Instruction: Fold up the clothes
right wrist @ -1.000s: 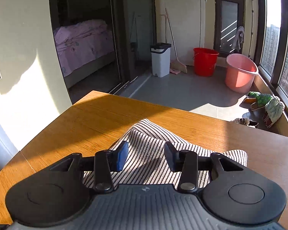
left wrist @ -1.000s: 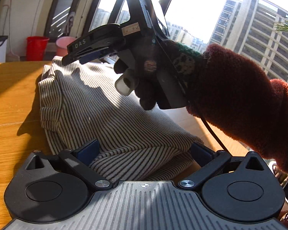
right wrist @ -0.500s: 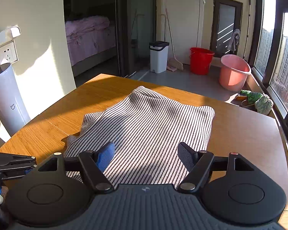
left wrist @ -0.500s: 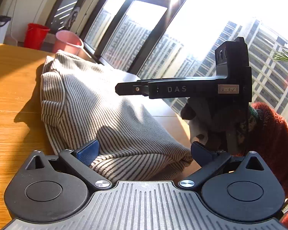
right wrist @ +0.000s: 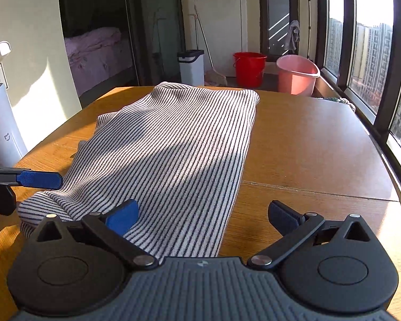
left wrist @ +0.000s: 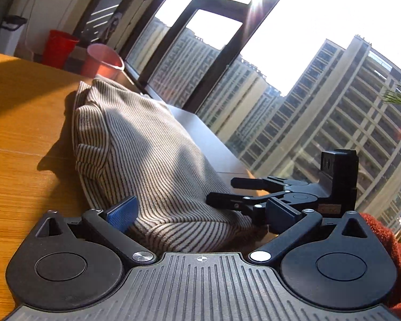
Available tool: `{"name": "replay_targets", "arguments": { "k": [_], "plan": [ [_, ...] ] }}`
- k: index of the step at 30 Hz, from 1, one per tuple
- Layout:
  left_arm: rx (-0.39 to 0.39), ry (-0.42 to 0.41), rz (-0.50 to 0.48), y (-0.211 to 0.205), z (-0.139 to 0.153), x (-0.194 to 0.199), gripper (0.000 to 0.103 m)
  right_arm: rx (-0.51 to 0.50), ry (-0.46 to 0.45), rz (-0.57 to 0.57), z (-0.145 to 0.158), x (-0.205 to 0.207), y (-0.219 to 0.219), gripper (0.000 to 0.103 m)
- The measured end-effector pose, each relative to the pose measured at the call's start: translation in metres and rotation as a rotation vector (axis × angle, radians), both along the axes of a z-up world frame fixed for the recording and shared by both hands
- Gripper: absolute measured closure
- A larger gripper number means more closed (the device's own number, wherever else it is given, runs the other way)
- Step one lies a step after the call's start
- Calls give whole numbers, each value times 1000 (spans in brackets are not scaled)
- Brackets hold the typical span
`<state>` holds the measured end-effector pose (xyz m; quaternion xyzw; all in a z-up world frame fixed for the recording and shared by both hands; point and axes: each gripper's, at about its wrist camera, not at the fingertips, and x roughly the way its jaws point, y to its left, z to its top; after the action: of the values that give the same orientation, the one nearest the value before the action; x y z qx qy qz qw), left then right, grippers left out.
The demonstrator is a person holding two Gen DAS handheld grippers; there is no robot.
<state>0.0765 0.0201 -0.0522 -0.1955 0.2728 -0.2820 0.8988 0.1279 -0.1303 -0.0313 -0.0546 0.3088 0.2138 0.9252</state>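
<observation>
1. A striped garment (right wrist: pixel 168 144) is seen folded into a long panel and laid flat on the wooden counter (right wrist: pixel 315 144), running from the near edge away toward the far edge.
2. The right tongs (right wrist: pixel 203 218) are held wide apart; their jaws have just been opening, and nothing is gripped between them.
3. The near right-hand edge of the garment is seen between the right tongs' two pads: the bright blue pad (right wrist: pixel 123 216) hangs over the cloth, the dark pad (right wrist: pixel 283 218) over bare wood beside it.
4. The left tongs (left wrist: pixel 200 212) are also spread apart, with the near folded end of the garment (left wrist: pixel 147 155) lying between the pads; no pad is seen pressing on it.
5. In the left wrist view the right tongs (left wrist: pixel 227 192) are seen low at the garment's right-hand edge, beside the left tongs' right pad.
6. In the right wrist view a blue pad of the left tongs (right wrist: pixel 38 179) is seen at the left, just beside the garment's near left corner.
</observation>
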Motion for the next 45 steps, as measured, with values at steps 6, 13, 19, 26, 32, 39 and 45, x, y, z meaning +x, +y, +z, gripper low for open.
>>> {"name": "replay_targets", "arguments": {
  "k": [6, 13, 19, 26, 32, 39, 45],
  "plan": [
    [234, -76, 203, 41, 33, -17, 0, -62, -150, 277, 30, -57, 26, 0],
    [437, -129, 144, 34, 51, -46, 0, -233, -178, 487, -4, -81, 79, 5],
    [588, -215, -12, 9, 45, -68, 0, 4, 33, 360, -4, -33, 56, 18],
    [793, -247, -93, -34, 11, -48, 0, 237, 200, 265, -2, -3, 28, 22],
    [904, -328, -106, -67, -10, -14, 0, 194, 163, 284, -4, -10, 36, 22],
    [841, -292, -212, -83, -6, -3, 31, 73, 60, 303, 9, -29, 32, 11],
    [741, -211, -185, -75, 1, 6, 32, -273, -190, 355, 6, -70, 52, 9]
  ]
}}
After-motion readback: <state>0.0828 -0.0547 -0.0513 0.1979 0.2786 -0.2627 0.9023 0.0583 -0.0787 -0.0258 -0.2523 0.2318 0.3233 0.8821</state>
